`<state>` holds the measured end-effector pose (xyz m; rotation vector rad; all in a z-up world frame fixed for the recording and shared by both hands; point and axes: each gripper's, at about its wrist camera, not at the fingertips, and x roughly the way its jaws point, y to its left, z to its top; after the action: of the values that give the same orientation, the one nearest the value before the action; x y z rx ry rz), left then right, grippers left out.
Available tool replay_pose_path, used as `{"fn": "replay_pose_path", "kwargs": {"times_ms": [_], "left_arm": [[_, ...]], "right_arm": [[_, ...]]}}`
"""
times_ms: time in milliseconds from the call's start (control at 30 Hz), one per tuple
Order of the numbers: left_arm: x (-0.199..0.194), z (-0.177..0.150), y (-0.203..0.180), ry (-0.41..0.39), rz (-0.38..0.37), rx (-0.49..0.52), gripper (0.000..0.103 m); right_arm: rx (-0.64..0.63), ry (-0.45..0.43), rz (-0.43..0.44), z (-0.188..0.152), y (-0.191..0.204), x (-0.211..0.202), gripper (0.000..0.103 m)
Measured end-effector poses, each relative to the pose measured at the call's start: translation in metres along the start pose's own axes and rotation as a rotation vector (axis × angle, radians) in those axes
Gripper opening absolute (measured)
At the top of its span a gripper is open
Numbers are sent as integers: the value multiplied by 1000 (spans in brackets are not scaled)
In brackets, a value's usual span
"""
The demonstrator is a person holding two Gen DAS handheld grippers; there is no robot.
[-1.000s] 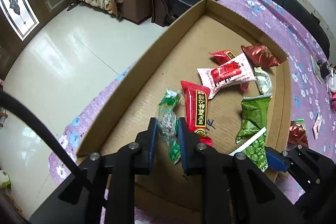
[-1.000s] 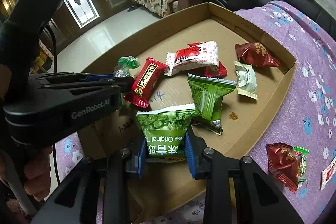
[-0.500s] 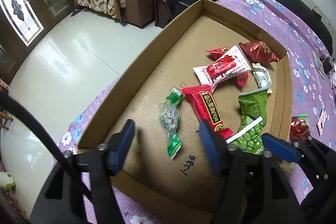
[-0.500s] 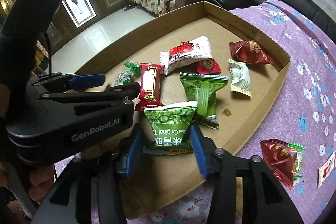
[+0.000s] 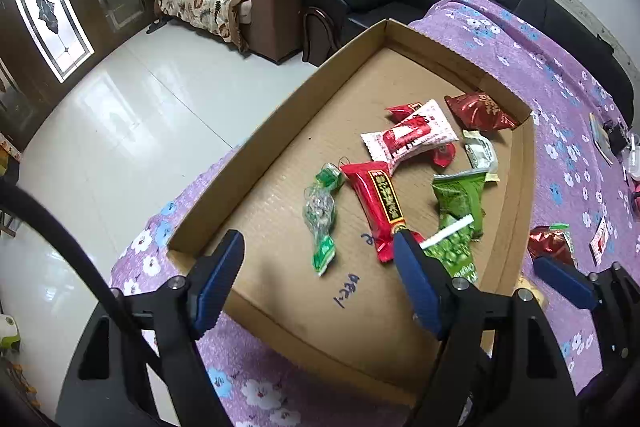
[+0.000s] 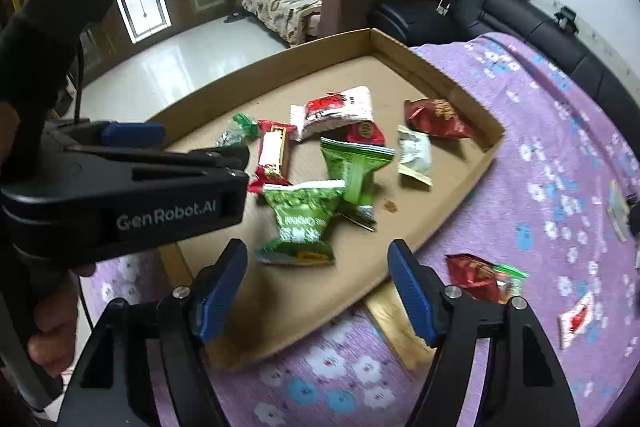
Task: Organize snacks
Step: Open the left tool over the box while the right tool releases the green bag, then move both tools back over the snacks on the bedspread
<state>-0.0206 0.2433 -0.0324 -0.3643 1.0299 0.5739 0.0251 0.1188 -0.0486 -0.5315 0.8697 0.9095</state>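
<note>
Left gripper point(image 5: 318, 283), bottom of its frame: blue pads spread wide, holding nothing, poised above the near edge of the cardboard tray point(image 5: 276, 119). Between the pads, lower centre, the clear twist-wrapped candy with green ends point(image 5: 320, 215) lies flat on the tray floor. Just right of it, the long red bar packet point(image 5: 380, 207). The green pea bag point(image 5: 454, 255) sits partly behind the right pad.

Right gripper point(image 6: 318, 283), bottom of its frame: fingers equally wide apart, empty. The green pea bag point(image 6: 302, 223) lies in the tray at frame centre, just above the finger gap; blurred, so print is hard to read. Behind it, a second green packet point(image 6: 354, 167). On the purple floral cloth point(image 6: 560, 131), lower right, a dark red foil packet point(image 6: 480, 277) lies outside the tray.
</note>
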Motion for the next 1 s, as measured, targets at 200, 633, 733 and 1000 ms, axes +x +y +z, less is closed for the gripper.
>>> {"fn": "replay_pose_path", "kwargs": {"times_ms": [200, 633, 733, 1000], "left_arm": [[-14, -10, -9, -24, 19, 10, 77], [-48, -42, -55, -62, 32, 16, 78], [-58, -49, -73, -75, 14, 19, 78], [-67, -68, -119, -77, -17, 74, 77]], "right_arm": [[-15, -38, -27, -7, -3, -21, 78], [-15, -97, -32, -38, -28, -58, 79], [3, -104, -32, -54, -48, -70, 79], [153, -50, -86, -114, -135, -79, 80]]}}
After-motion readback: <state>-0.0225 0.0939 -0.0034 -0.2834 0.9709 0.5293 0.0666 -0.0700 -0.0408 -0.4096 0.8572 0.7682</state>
